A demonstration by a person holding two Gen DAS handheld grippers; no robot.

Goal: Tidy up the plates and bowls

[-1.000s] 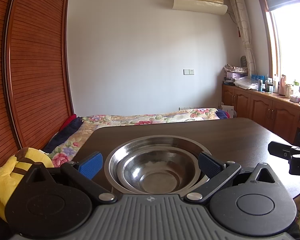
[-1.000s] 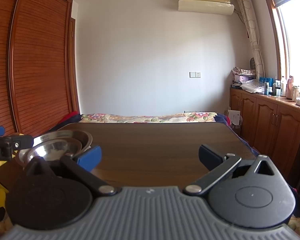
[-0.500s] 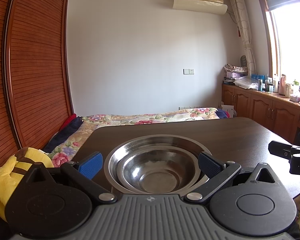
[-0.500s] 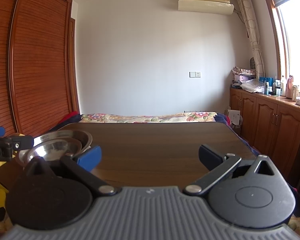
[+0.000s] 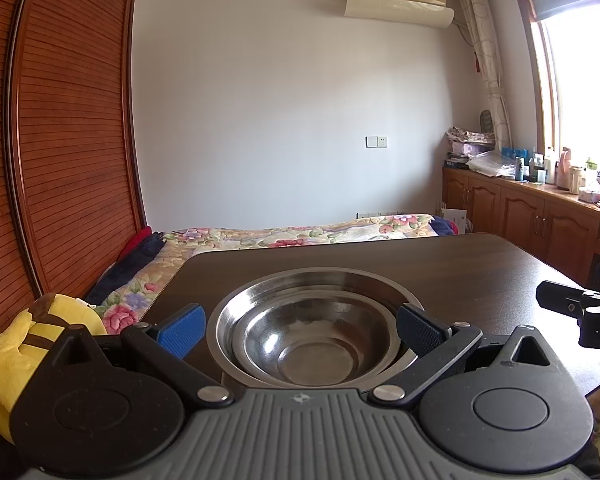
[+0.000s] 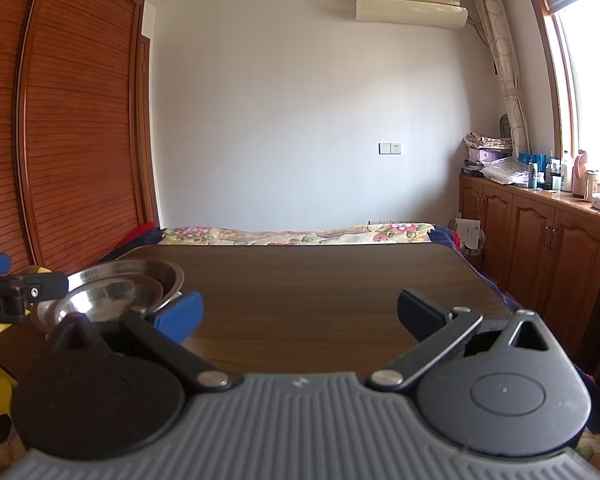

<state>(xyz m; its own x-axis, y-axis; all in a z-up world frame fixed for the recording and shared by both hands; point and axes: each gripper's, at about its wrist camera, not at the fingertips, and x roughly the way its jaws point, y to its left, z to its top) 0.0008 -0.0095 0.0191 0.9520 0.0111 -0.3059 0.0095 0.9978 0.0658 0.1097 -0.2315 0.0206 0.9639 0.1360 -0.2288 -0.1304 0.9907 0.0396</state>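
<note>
The dark brown wooden table [image 5: 440,268] carried a large shiny steel bowl [image 5: 260,300] near its left front corner, with a smaller steel bowl [image 5: 312,340] nested inside. The left claw [image 5: 300,326] hovered before them, its fingers spread wide around the stack. The right claw [image 6: 300,312] gaped empty over bare tabletop.

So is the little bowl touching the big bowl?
Touching. The left wrist view shows the small bowl nested inside the big bowl, resting in it.
</note>
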